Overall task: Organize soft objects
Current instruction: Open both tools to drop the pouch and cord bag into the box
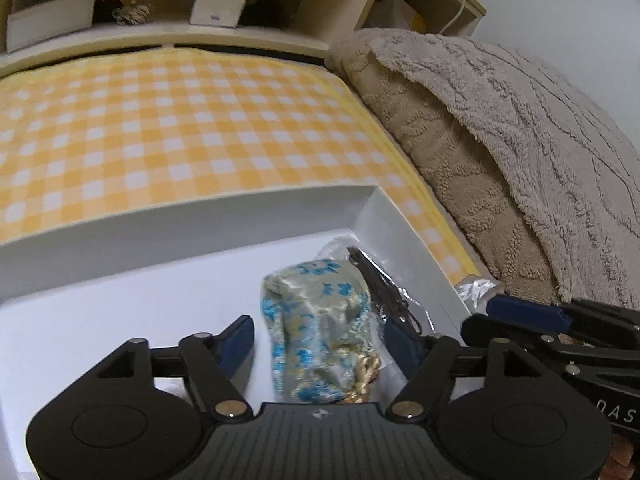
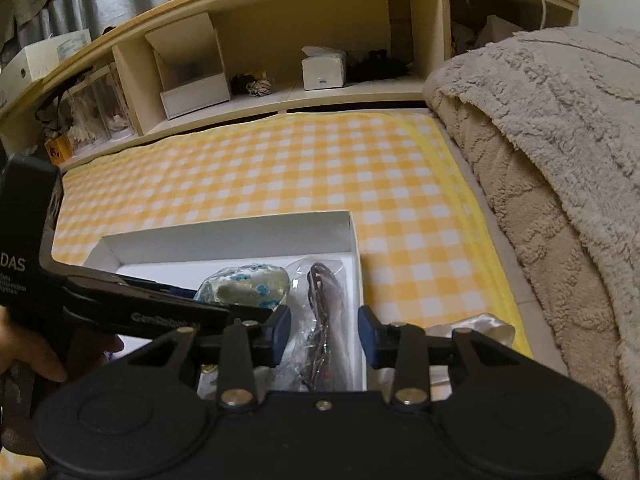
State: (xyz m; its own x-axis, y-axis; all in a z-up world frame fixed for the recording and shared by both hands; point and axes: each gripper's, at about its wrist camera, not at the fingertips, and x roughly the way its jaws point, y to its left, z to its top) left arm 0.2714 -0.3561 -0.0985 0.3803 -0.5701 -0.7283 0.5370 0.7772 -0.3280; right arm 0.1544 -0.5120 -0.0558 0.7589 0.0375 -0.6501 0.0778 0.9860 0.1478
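In the white box (image 1: 180,236), both hand-held grippers gape around a pouch (image 1: 316,328) and bagged cord (image 2: 320,320).

Yellow-checked bed (image 2: 304,172) bearing white box (image 2: 224,236), beige blanket (image 2: 560,152) alongside.

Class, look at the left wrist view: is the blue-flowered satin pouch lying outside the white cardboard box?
No, the blue-flowered satin pouch lies inside the white cardboard box.

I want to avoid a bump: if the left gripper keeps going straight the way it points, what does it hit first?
Probably the blue-patterned satin pouch, lying in the white box between the left gripper's open jaws; depth is hard to judge.
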